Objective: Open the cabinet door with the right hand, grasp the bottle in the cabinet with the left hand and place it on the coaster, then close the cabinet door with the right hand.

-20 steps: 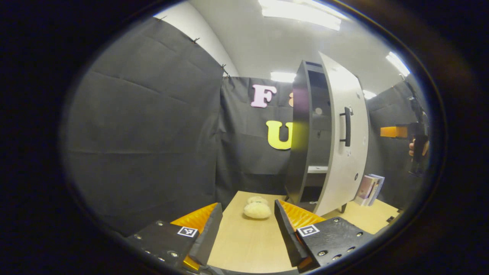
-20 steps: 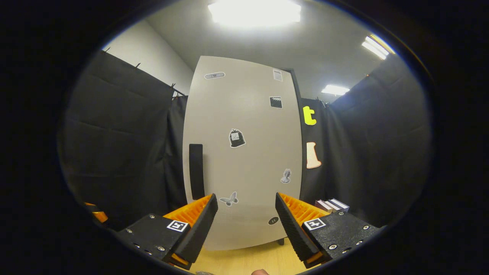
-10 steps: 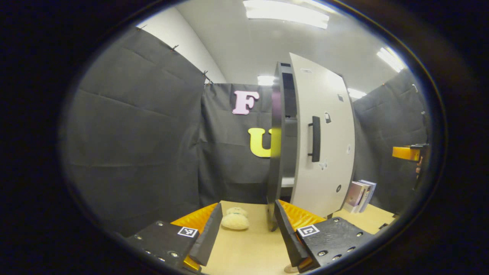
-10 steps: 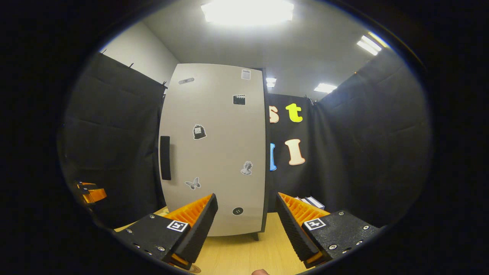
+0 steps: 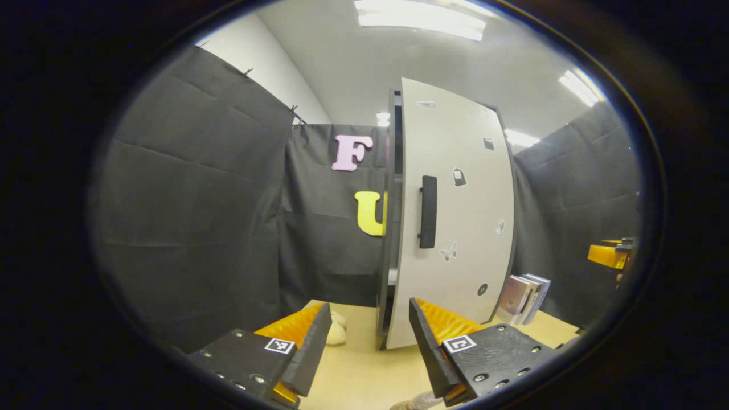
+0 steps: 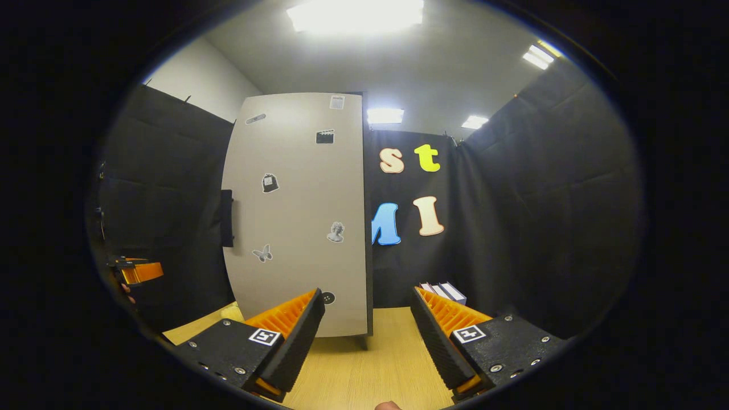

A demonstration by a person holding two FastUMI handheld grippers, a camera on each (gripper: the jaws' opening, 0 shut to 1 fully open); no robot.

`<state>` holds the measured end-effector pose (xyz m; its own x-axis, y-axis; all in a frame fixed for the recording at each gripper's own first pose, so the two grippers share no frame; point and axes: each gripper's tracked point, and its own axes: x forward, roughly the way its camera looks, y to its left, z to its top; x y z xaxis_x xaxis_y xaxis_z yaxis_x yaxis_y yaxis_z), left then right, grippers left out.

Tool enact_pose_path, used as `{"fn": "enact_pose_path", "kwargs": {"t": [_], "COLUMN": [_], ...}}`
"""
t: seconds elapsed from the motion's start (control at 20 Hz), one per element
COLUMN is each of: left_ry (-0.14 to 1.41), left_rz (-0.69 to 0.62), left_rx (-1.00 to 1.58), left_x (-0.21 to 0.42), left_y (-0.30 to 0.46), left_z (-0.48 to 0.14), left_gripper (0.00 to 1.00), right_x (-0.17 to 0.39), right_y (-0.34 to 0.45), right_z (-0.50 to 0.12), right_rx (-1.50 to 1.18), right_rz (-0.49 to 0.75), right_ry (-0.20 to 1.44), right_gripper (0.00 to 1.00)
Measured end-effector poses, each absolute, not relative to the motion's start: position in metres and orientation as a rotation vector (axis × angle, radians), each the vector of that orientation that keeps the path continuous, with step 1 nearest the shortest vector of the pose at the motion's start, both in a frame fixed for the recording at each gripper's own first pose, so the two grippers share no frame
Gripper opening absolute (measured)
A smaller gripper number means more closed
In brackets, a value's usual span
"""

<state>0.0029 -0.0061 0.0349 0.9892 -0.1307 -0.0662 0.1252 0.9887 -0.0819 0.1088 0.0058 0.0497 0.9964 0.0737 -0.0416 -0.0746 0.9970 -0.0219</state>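
Cabinet door [image 5: 455, 216]: nearly closed, upright on surface [image 5: 364, 370]. Left gripper [image 5: 370, 341]: wide, empty. Right gripper [image 6: 367, 336]: wide, empty.

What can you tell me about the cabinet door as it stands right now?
The cabinet door is a tall, pale, smooth panel, upright, carrying several small stickers. A dark vertical bar handle sits near its free edge. In the left gripper view a narrow dark gap separates that edge from the cabinet frame, so it looks nearly shut, not latched. Neither gripper touches it; the right gripper hangs open in front of it.
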Motion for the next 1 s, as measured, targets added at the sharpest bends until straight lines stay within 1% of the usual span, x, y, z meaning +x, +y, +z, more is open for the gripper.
{"fn": "enact_pose_path", "kwargs": {"t": [0.4, 1.0], "left_ry": [0.057, 0.057], "left_rz": [-0.115, -0.099], "left_rx": [-0.045, -0.053], "left_x": [0.000, 0.000], "left_y": [-0.014, -0.013], "left_z": [0.047, 0.044], "left_gripper": [0.78, 0.78], "right_x": [0.121, 0.120], "right_y": [0.018, 0.024], "right_z": [0.052, 0.051], "right_rx": [-0.013, 0.005], "right_rz": [0.091, 0.072], "right_ry": [0.028, 0.023], "right_gripper": [0.94, 0.94]}}
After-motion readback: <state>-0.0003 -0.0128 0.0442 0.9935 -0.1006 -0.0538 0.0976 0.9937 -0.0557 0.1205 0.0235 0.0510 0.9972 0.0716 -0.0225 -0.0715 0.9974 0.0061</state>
